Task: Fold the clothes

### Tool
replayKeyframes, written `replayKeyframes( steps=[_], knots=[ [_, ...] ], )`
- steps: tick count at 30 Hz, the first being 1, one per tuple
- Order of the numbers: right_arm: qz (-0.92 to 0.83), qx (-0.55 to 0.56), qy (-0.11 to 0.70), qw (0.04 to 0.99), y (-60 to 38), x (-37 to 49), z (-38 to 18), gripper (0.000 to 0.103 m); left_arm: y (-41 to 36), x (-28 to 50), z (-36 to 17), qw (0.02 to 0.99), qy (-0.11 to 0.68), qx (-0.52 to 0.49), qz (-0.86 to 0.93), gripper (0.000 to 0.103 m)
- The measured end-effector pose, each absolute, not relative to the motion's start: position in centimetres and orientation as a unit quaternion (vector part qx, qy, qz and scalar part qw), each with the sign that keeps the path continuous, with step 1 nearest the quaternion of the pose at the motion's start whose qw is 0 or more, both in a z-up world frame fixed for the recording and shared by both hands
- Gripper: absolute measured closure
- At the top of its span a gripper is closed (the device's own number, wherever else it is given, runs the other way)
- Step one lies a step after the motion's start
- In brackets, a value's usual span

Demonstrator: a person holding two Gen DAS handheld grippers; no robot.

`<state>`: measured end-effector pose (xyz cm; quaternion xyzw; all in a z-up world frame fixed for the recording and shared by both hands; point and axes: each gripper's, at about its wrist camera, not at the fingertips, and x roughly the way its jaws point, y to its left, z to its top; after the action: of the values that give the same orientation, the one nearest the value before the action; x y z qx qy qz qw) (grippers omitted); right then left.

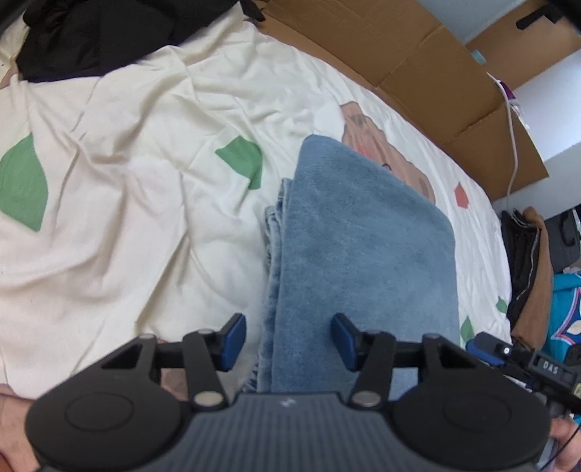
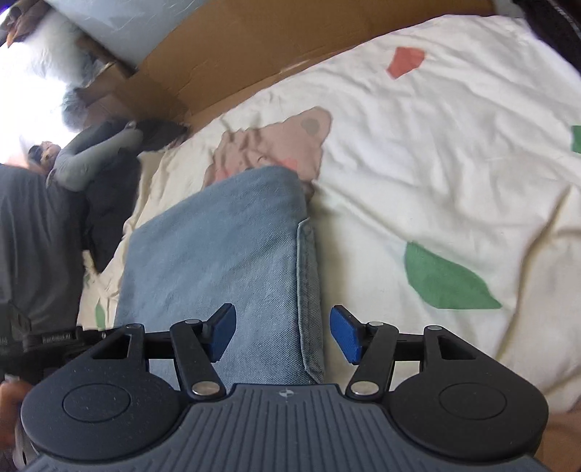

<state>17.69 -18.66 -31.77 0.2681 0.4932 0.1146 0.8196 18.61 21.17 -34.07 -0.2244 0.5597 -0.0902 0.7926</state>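
A pair of light blue jeans (image 1: pixel 363 247) lies on the bed (image 1: pixel 145 203), already doubled into a long, thick slab with rounded fold lines and stacked layered edges showing along one side. The printed cream bedspread (image 2: pixel 435 174) beneath is rumpled. Both sets of tongs stand apart and grip nothing: the left tongs (image 1: pixel 288 343) hover over the near end of the denim with the layered edge at about 6 o'clock between their blue pads, and the right tongs (image 2: pixel 283 334) hover over the hemmed edge (image 2: pixel 308 290) likewise. A dark garment (image 1: pixel 94 32) sits at 11 o'clock in the left view; a cardboard sheet (image 1: pixel 417 61) lines the far side of the bed. In my judgement the denim is heavy, stiff for cloth and not slippery; several layers make a thick bite. Hold is best taken at the stacked edge or a corner, pinching all layers together so none slides.
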Motion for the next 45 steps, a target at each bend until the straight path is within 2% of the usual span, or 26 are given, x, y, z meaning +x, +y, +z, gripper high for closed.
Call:
replayKeyframes(
  steps=[5, 8, 10, 11, 14, 17, 26, 45],
  knots=[
    [0.116, 0.307, 0.513, 0.793, -17.8, 18.5, -34.6, 0.039, 21.4, 18.3, -34.5, 0.791, 0.557, -0.237, -0.090, 0.048],
    [0.116, 0.329, 0.515, 0.783, -17.4, 18.7, -35.9, 0.043, 21.2, 18.1, -34.7, 0.793, 0.553, -0.239, -0.093, 0.051],
    [0.121, 0.322, 0.517, 0.784, -17.0, 19.0, -35.7, 0.049, 21.1, 18.2, -34.9, 0.793, 0.551, -0.239, -0.097, 0.060],
    [0.124, 0.318, 0.519, 0.784, -16.9, 19.1, -35.6, 0.053, 21.0, 18.3, -34.9, 0.794, 0.551, -0.238, -0.100, 0.060],
    [0.133, 0.317, 0.522, 0.780, -17.1, 19.3, -35.1, 0.076, 20.6, 18.4, -34.7, 0.800, 0.548, -0.220, -0.107, 0.063],
    [0.139, 0.310, 0.521, 0.783, -17.1, 19.1, -34.0, 0.083, 20.5, 18.3, -34.5, 0.802, 0.545, -0.221, -0.105, 0.066],
    [0.120, 0.301, 0.528, 0.785, -18.2, 18.0, -31.5, 0.085, 18.4, 18.7, -33.8, 0.800, 0.552, -0.202, -0.120, 0.068],
    [0.047, 0.282, 0.530, 0.798, -25.7, 12.8, -28.4, 0.085, 8.8, 17.6, -33.7, 0.778, 0.571, -0.186, -0.183, 0.071]
  ],
)
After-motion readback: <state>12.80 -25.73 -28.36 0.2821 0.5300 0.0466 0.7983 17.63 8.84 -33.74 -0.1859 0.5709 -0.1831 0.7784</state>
